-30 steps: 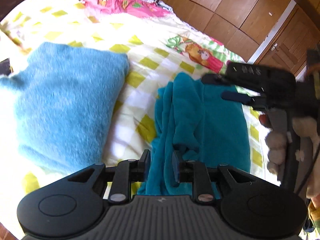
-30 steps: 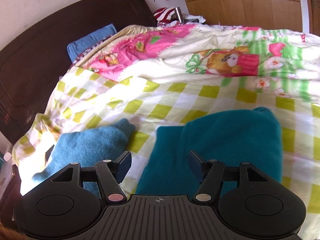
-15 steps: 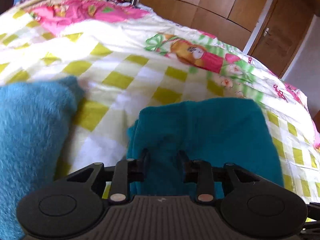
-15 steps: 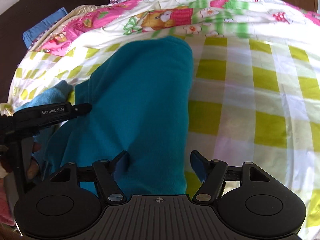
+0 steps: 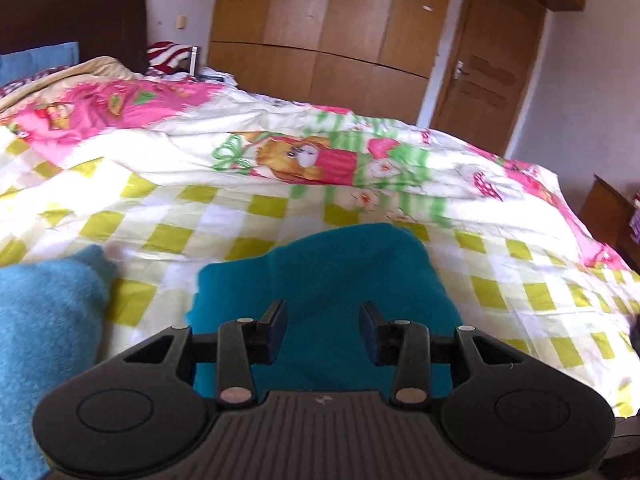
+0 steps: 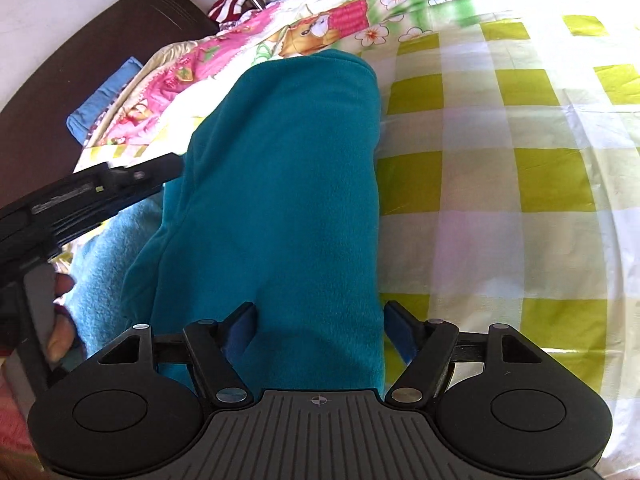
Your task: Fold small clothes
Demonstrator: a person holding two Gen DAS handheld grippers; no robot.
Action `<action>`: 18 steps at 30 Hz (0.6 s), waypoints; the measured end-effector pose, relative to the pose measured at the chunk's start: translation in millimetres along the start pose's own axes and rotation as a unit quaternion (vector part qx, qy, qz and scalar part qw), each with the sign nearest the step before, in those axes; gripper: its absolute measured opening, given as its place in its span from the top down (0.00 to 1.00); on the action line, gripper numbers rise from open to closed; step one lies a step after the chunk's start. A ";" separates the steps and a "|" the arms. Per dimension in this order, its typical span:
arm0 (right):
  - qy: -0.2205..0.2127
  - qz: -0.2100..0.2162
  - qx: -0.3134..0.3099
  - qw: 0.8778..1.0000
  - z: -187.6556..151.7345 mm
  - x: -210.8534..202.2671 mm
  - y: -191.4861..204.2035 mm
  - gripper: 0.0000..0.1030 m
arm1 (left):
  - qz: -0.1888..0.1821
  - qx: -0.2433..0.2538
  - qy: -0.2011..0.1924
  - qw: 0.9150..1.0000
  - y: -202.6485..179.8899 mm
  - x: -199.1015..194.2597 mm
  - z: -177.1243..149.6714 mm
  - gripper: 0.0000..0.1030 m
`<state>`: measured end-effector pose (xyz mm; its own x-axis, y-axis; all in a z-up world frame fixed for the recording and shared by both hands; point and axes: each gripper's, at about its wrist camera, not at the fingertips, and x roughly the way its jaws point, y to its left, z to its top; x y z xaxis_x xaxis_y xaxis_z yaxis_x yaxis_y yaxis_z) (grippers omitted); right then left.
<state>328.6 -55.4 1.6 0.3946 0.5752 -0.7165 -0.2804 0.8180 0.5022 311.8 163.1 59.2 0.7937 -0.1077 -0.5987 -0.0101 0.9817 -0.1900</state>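
Observation:
A teal fleece garment (image 5: 320, 272) lies folded into a long strip on the checked bedspread (image 5: 240, 208). In the left wrist view my left gripper (image 5: 322, 320) hovers open just above its near end, with nothing pinched. Seen from the right wrist, the teal garment (image 6: 288, 184) runs away from me, and my right gripper (image 6: 320, 326) stands wide open with the cloth's near end lying loose between the fingers. The left gripper (image 6: 170, 163) comes in from the left beside the strip, held by a hand (image 6: 60, 320).
A folded light blue fleece garment (image 5: 48, 312) lies left of the teal one, also visible as the light blue garment (image 6: 104, 264). A pink cartoon quilt (image 5: 280, 152) covers the far bed. Behind stand the dark headboard (image 6: 80, 64), the wooden wardrobe (image 5: 328, 32) and a door (image 5: 488, 64).
The left gripper's fingers have spread from nearly shut on the teal cloth to open and it tilted up. The right gripper swung over the teal strip's end and stayed open.

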 end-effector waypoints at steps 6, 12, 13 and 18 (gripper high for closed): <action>0.031 0.019 0.028 0.999 -47.1 -12.5 1.9 0.69 | 0.023 0.019 0.045 0.999 30.0 44.1 -31.7 0.55; 0.006 0.022 0.018 1.000 -51.8 -21.0 11.4 0.78 | 0.036 0.039 0.018 0.998 23.0 28.8 -36.8 0.56; 0.002 0.024 0.016 1.000 -55.8 -23.5 12.0 0.78 | 0.039 0.038 0.008 0.998 23.9 19.9 -37.8 0.56; -0.021 0.009 0.021 1.000 -77.0 -35.2 11.4 0.70 | 0.060 0.089 0.008 0.994 22.2 0.1 -56.2 0.52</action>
<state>244.2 -66.6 -4.8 0.4273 0.5887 -0.6862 -0.2516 0.8064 0.5351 277.5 176.0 11.2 0.7829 0.0114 -0.6220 0.0041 0.9997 0.0234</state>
